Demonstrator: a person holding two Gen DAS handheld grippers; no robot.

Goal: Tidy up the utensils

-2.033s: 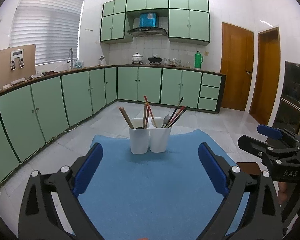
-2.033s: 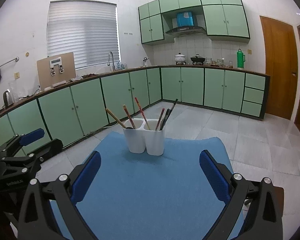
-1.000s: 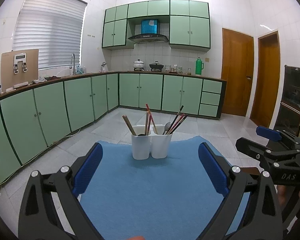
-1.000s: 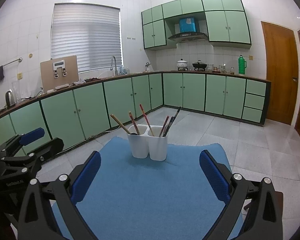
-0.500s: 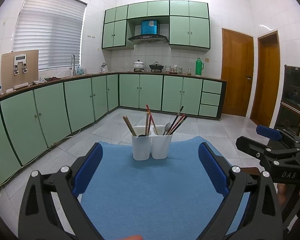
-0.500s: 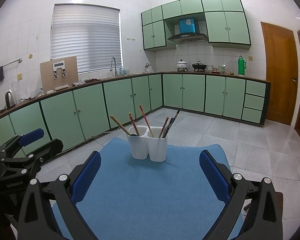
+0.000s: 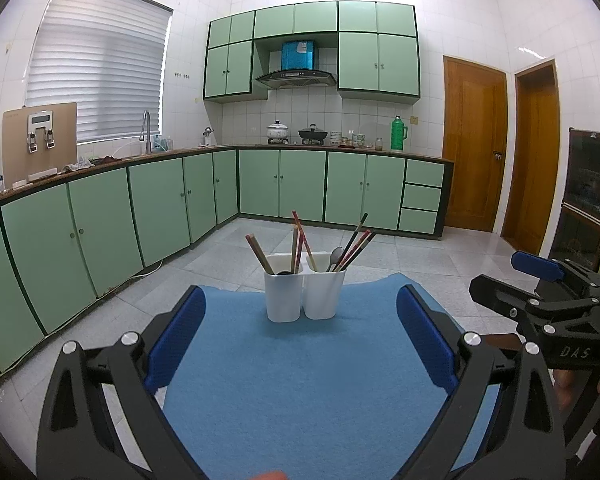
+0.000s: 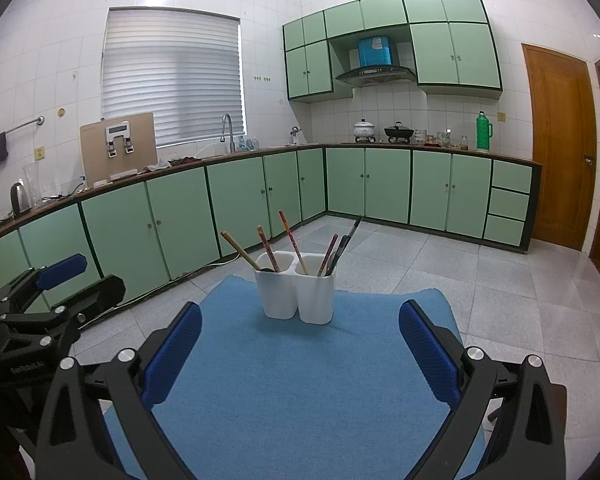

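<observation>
White two-compartment holder (image 7: 304, 295) stands near the far edge of the blue mat (image 7: 300, 380), upright. Chopsticks (image 7: 300, 240) lean in both compartments; spoon (image 7: 335, 258) in the right one. Left gripper (image 7: 300, 336) and right gripper (image 8: 300, 340) hang short of it, fingers spread wide, holding nothing.

Holder (image 7: 304, 298): white plastic, two joined compartments side by side, upright, at the far middle of the blue mat.
Left compartment: brown wooden chopsticks (image 7: 260, 253) leaning left; reddish chopsticks (image 7: 302, 240) tilted, near the divider; a dark rounded utensil end low inside.
Right compartment: metal spoon (image 7: 336, 257), bowl up; dark and red chopsticks (image 7: 358, 240) fanning up and right.
</observation>
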